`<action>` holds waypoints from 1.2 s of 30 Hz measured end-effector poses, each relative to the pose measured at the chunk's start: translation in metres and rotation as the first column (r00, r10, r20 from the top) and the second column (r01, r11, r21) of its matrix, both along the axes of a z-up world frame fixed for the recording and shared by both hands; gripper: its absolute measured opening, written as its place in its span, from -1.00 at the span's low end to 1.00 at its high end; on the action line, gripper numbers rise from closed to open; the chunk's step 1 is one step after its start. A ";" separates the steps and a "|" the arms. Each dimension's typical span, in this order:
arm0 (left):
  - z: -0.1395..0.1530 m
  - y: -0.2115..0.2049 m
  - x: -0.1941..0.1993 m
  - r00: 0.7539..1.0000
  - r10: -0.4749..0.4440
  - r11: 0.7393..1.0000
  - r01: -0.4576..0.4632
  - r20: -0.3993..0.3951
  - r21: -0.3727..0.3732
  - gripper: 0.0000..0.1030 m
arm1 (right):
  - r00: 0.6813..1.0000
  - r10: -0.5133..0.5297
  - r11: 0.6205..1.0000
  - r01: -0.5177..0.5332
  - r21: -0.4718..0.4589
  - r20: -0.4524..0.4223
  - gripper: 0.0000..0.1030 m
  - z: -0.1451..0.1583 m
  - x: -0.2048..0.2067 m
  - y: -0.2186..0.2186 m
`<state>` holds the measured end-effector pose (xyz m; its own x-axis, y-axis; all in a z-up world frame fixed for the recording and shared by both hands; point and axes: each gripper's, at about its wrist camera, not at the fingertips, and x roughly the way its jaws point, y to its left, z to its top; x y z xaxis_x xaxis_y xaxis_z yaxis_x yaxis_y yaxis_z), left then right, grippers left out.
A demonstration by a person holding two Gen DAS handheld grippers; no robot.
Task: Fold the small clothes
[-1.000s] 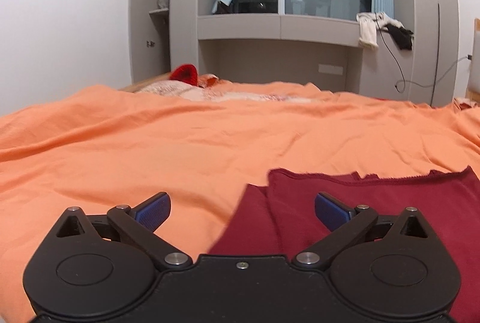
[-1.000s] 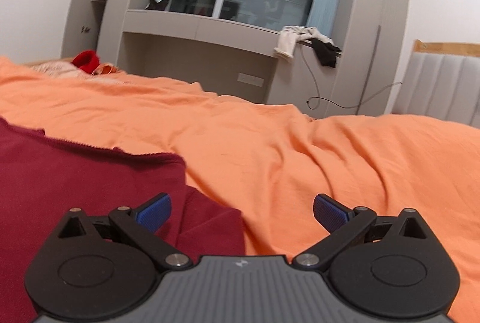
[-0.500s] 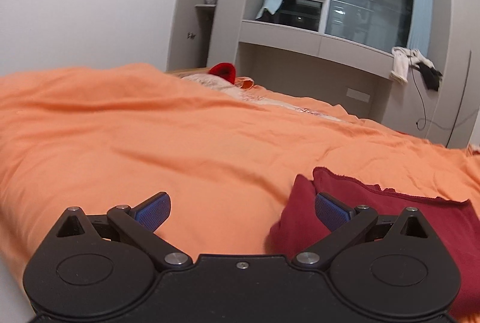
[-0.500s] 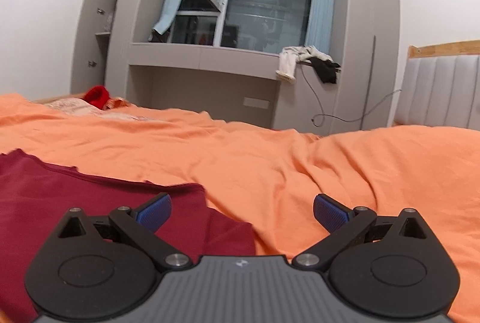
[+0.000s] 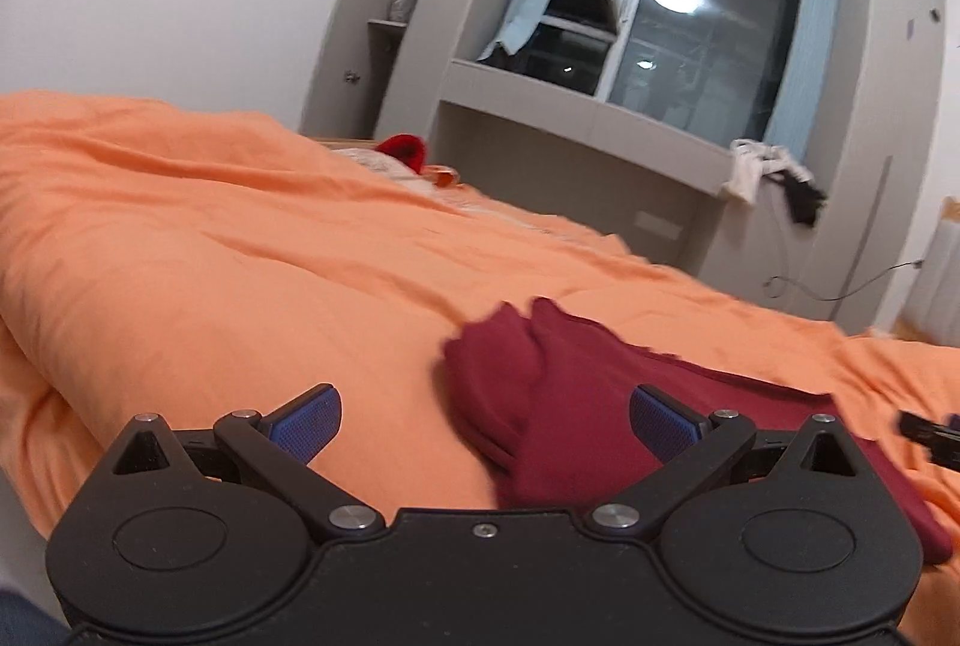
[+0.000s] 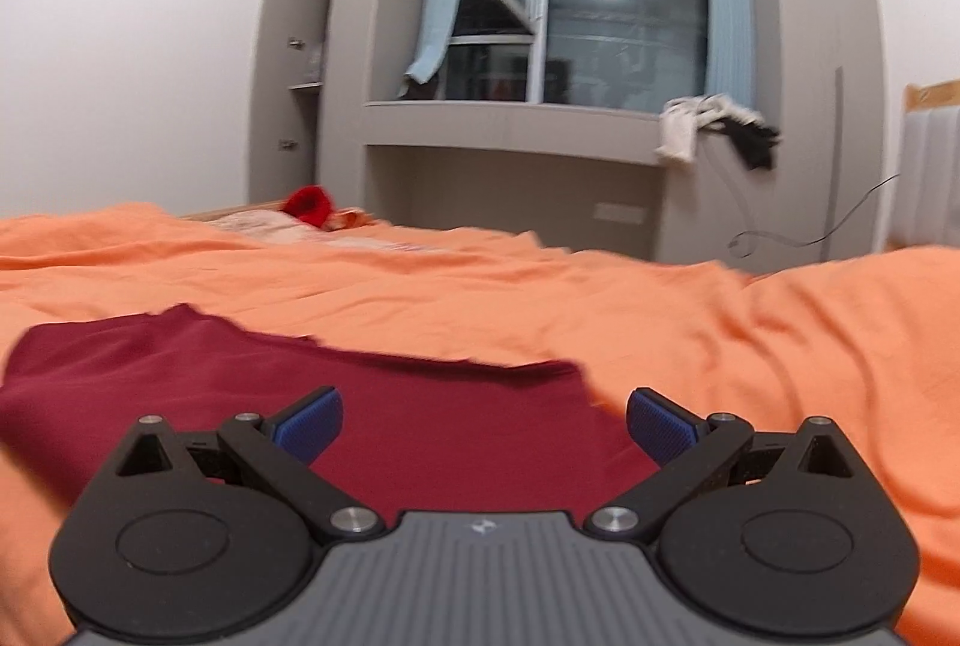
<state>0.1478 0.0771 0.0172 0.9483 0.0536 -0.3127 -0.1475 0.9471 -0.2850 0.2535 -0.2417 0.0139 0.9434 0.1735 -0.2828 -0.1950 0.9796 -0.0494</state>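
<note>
We hold both jaws released; the garment [image 6: 456, 424] lies long across the bed [image 6: 750, 346], centred before our right gripper [image 6: 483, 421], nearer than our left gripper [image 5: 483, 421].

No words, numbers, labels or brand names can be read in either view. The only sign is a small pale emblem moulded into the grey ribbed housing of the right gripper [image 6: 483, 415], at the middle of its front edge in the right wrist view, and its shape is too small to make out.
</note>
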 end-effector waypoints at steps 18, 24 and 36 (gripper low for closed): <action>-0.042 -0.048 0.023 0.941 -0.323 0.936 0.301 -0.106 -0.182 0.99 | 0.995 0.075 0.996 -0.077 -0.034 -0.063 1.00 -0.016 -0.010 0.028; -0.044 -0.057 0.034 0.944 -0.313 0.940 0.292 -0.108 -0.176 0.99 | 0.993 0.079 0.996 -0.082 -0.039 -0.088 1.00 -0.024 -0.010 0.032; -0.042 -0.049 0.080 0.955 -0.263 0.935 0.217 -0.139 -0.280 0.99 | 0.988 0.078 0.997 -0.081 -0.011 -0.135 1.00 -0.028 -0.004 0.029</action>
<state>0.2282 0.0277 -0.0251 0.8531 -0.2737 -0.4441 0.0064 0.8567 -0.5157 0.2490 -0.2123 -0.0145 0.8802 0.2406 -0.4091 -0.2782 0.9599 -0.0339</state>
